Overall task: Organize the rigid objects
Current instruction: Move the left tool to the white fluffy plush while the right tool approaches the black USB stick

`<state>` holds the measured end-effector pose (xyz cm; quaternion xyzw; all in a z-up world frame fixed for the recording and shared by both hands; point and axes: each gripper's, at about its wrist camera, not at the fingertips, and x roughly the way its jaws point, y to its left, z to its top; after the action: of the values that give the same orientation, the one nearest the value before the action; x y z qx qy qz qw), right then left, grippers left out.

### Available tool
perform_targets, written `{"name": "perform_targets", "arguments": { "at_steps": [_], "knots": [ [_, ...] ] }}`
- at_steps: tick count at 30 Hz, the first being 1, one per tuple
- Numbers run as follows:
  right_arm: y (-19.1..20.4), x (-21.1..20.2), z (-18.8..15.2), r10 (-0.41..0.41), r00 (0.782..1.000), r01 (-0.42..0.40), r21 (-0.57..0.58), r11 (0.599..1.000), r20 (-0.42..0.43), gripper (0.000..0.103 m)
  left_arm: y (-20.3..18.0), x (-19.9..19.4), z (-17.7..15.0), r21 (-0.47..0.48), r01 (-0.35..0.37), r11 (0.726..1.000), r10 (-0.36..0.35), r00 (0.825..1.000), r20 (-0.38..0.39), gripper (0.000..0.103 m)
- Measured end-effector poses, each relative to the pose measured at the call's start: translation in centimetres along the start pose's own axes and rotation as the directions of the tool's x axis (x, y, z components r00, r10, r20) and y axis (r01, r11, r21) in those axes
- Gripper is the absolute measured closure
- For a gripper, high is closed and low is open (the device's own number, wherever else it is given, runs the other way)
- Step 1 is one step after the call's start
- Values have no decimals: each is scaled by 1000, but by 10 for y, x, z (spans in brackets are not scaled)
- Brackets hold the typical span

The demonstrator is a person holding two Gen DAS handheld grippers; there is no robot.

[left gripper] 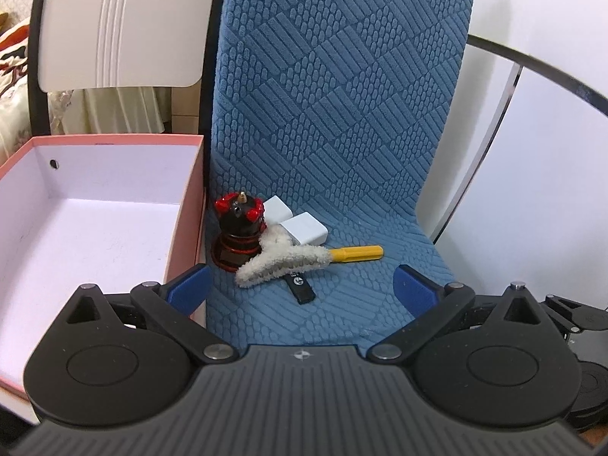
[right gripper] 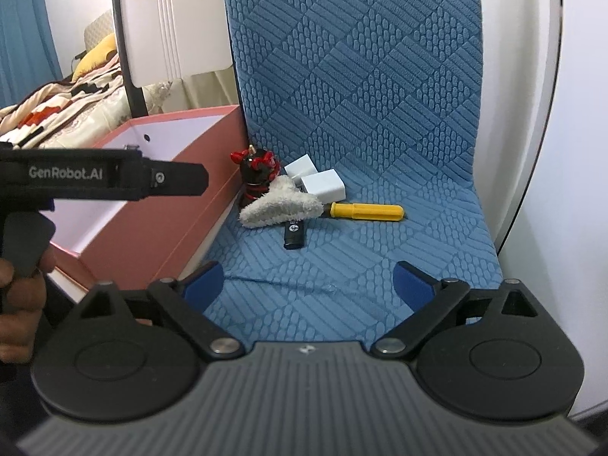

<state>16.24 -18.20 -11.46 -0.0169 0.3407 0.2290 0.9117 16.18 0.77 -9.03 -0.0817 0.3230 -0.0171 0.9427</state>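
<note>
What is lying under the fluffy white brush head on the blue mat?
The fluffy brush head lies over the top end of the black USB stick and against the red-black figurine. The stick's covered end cannot be seen.

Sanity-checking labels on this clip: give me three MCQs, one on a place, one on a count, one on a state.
1. The open pink cardboard box sits where, seen from the left wrist?
A. left of the blue textured mat
B. right of it
C. on it

2. How many white rectangular blocks lie on the mat?
A. one
B. two
C. four

3. The left gripper is:
A. shut on the yellow-handled fluffy brush
B. shut on the black USB stick
C. open, holding nothing

Key: 1 A, the box borders the mat's left edge. 2 B, two blocks lie side by side. 3 C, blue pads stand wide apart.
</note>
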Motion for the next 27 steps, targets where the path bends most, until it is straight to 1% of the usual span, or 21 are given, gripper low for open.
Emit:
{"name": "perform_targets", "arguments": {
  "at_steps": [2, 3, 4, 6, 7, 9, 10, 12, 13, 15, 18, 21, 23, 27],
  "knots": [
    [-3, 8, -1, 6, 1000, -6, -2, 1000, -7, 10, -3, 8, 0, 30, -22, 999, 23, 1000, -10, 5],
    [-5, 13, -1, 11, 1000, -11, -3, 1000, -10, 15, -4, 12, 0, 46, -35, 998, 36, 999, -15, 9],
    [-6, 17, -1, 14, 1000, -14, -7, 1000, -9, 23, -6, 15, -1, 62, -49, 997, 50, 999, -18, 11],
    [-9, 30, 0, 14, 999, -13, 5, 1000, -30, 31, -7, 23, -3, 89, -68, 994, 70, 997, -24, 16],
    [-10, 36, 0, 21, 999, -21, 10, 1000, -36, 31, -8, 27, -3, 99, -73, 992, 76, 997, -27, 18],
    [-12, 46, 0, 31, 998, -30, 14, 999, -46, 33, -8, 35, -4, 116, -85, 990, 89, 995, -34, 29],
    [-12, 49, 1, 34, 998, -34, 8, 999, -45, 35, -8, 40, -4, 121, -93, 988, 98, 994, -38, 31],
    [-12, 57, 3, 41, 998, -41, 1, 999, -42, 38, -6, 49, -5, 121, -109, 987, 115, 992, -46, 42],
    [-13, 61, 4, 49, 998, -49, 4, 999, -43, 42, -5, 53, -5, 122, -114, 986, 120, 992, -47, 44],
    [-14, 69, 7, 57, 997, -57, 2, 998, -44, 46, -2, 61, -4, 120, -119, 986, 126, 991, -48, 50],
    [-13, 82, 11, 76, 996, -77, -9, 997, -51, 53, 4, 77, -2, 105, -112, 988, 119, 991, -66, 51],
    [-13, 95, 12, 111, 992, -112, -6, 994, -65, 55, 8, 91, 1, 95, -111, 989, 118, 990, -76, 51],
    [-13, 106, 13, 121, 990, -122, -6, 993, -77, 57, 13, 102, 4, 77, -113, 991, 120, 988, -94, 51],
    [-15, 129, 16, 134, 984, -135, -2, 991, -118, 60, 22, 118, 8, 36, -93, 995, 96, 989, -114, 51]
  ]
}}
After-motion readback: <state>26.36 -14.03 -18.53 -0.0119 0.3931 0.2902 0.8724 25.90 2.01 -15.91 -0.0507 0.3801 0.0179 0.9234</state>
